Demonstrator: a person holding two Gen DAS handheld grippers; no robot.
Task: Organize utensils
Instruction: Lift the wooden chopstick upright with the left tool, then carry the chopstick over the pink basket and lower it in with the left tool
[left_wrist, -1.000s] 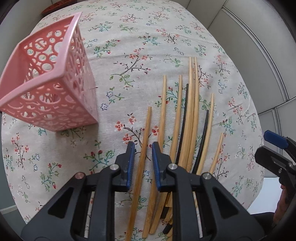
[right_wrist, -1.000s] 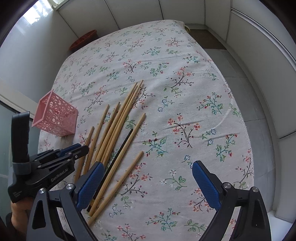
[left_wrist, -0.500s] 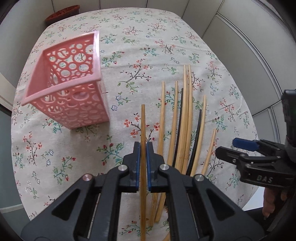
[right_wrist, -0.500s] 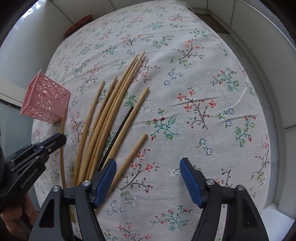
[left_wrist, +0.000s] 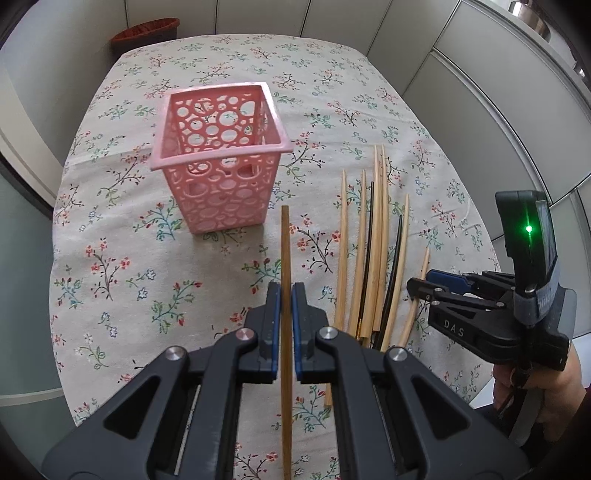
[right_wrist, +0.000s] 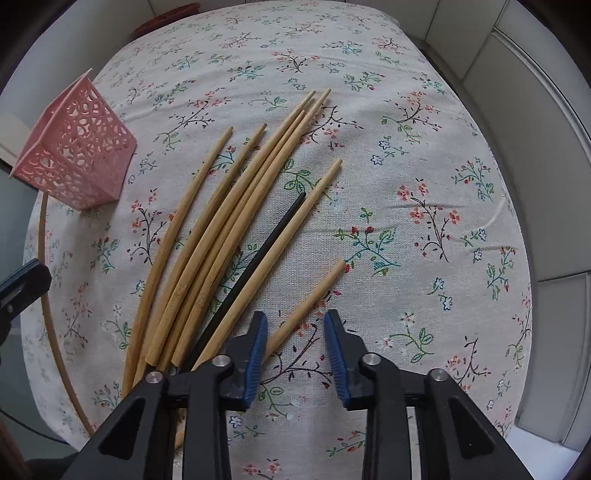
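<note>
The left tongs (left_wrist: 284, 295) pinch one chopstick (left_wrist: 284, 251) near mid-length — it may pivot and miss the pink basket (left_wrist: 218, 162) — while the right tongs (right_wrist: 295, 332) hang spread over another's end.

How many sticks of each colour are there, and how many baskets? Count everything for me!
Light bamboo chopsticks: 8, counting the one pinched in the left claw; the tight bunch is hard to separate
Thin black chopsticks: 2
Pink plastic basket with round holes: 1
Total: 11
</note>
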